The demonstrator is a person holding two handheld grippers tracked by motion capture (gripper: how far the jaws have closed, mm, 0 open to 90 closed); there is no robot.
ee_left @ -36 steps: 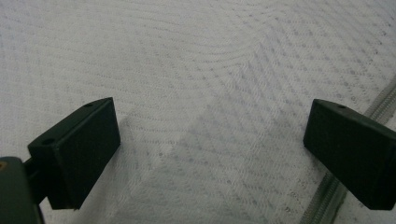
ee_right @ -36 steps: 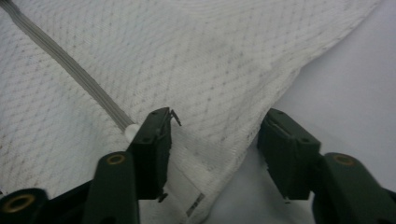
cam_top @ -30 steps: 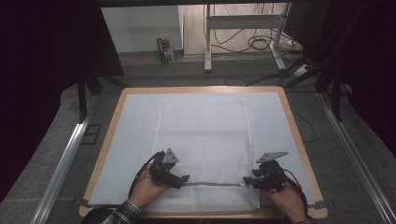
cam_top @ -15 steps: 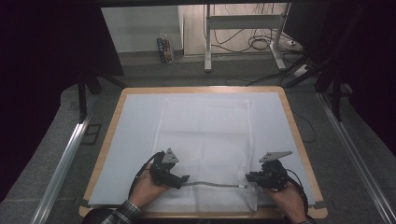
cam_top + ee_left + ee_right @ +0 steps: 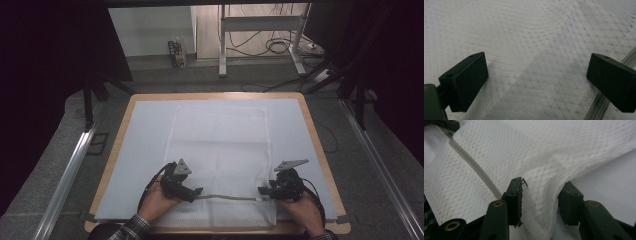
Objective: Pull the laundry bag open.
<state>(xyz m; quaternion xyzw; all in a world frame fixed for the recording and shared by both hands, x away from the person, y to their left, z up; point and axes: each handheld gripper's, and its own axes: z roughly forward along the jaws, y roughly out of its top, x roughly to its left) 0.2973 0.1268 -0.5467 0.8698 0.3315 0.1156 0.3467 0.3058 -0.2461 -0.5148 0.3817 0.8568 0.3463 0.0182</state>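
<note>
Carefully now: the white mesh laundry bag lies flat on the pale mat, its zipper running along the near edge between my two hands. My right gripper has its jaws partly apart with a fold of mesh bunched between them, though I cannot tell if they truly pinch it. My left gripper stands wide open above the mesh, holding nothing. I'd close the left beside the zipper, then tension evenly, avoiding a snag.
</note>
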